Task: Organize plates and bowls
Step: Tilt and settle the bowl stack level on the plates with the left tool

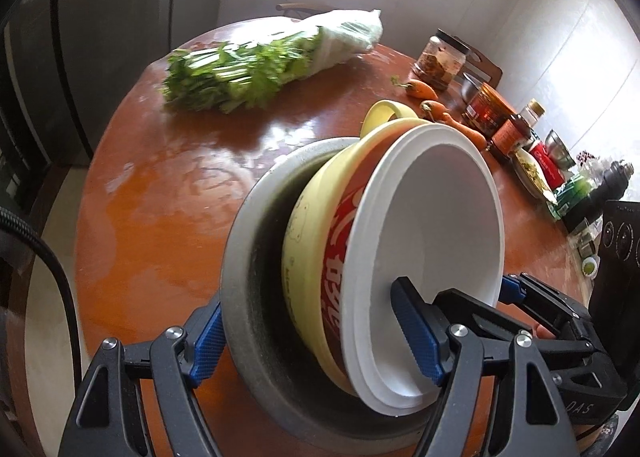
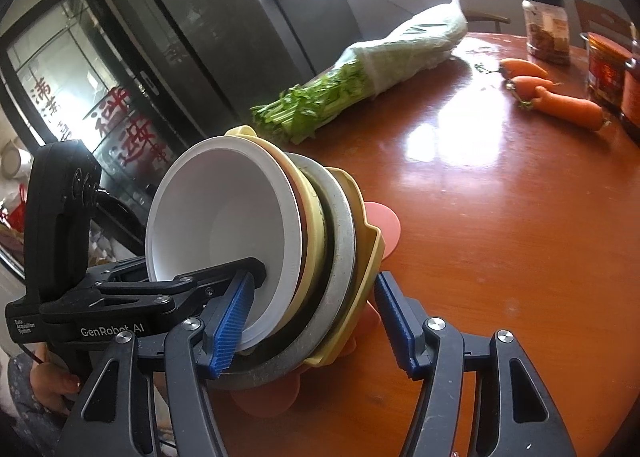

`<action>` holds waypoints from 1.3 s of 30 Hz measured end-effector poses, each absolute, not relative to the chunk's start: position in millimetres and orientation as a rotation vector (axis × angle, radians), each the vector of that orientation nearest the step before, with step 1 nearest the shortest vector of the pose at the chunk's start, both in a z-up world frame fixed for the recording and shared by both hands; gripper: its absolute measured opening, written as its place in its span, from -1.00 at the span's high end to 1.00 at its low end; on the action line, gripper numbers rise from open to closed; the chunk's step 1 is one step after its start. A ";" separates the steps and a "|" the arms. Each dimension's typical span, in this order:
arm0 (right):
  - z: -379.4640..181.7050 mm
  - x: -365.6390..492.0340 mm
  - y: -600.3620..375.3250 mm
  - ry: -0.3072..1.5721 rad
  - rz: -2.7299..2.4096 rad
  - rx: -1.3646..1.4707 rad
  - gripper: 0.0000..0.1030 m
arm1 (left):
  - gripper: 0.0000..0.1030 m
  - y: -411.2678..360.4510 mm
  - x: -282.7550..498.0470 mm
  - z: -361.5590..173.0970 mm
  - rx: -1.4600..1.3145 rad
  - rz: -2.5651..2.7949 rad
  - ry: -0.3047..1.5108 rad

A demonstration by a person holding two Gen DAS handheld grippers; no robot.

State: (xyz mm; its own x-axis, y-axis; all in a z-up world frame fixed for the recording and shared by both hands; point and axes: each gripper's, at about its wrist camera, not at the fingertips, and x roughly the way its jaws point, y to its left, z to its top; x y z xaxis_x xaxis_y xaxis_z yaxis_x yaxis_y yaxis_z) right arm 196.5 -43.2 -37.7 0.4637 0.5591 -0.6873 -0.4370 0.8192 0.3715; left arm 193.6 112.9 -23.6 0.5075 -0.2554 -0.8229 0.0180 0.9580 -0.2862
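Fingers of your left gripper (image 1: 320,341) pinch the nested stack: one pad sits inside the white bowl (image 1: 436,225), the other presses the outer wall of the grey metal bowl (image 1: 256,297). Fingers of your right gripper (image 2: 316,325) straddle the same stack from the opposite side. One pad (image 2: 230,321) touches the white rim; the other pad stands just clear of the yellow tray (image 2: 362,257), so treat this grip as spread, not closed.

Between the white bowl and the grey bowl sits a yellow bowl with a red band (image 1: 320,241). Behind the grey bowl lies the yellow tray, and behind that a pink plate (image 2: 384,229), which appears to rest on the bench (image 2: 500,237).

Stack axis is tipped well off vertical. The bowl mouths face sideways, toward your right gripper, not upward.

Step in hand, as judged: consolidating bowls and plates into one pile. The next move calls for rotating the stack until the mouths face up, then lowering it squarely onto the pink plate. Close the right fingers first if you need support; the inner bowls could slide out while tilted.

Beyond the fingers lie bagged greens (image 2: 360,77), carrots (image 2: 556,97) and jars (image 1: 440,61).
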 end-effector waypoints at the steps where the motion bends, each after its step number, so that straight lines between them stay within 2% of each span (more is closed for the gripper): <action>1: -37.6 196.2 -48.0 0.900 0.611 0.154 -0.25 | -0.49 109.6 194.6 -24.1 -0.253 -0.171 1.030; 39: -27.0 171.5 -202.2 0.838 0.415 0.201 -0.16 | -0.56 -51.5 220.1 -26.1 -0.086 -0.324 1.037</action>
State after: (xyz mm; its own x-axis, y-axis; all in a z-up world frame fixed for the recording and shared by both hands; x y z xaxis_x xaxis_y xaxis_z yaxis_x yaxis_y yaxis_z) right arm 171.5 -202.2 -27.0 0.5946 0.4328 -0.6776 -0.2770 0.9014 0.3327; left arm 220.1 -51.5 -26.1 0.4657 -0.3033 -0.8314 0.2230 0.9493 -0.2214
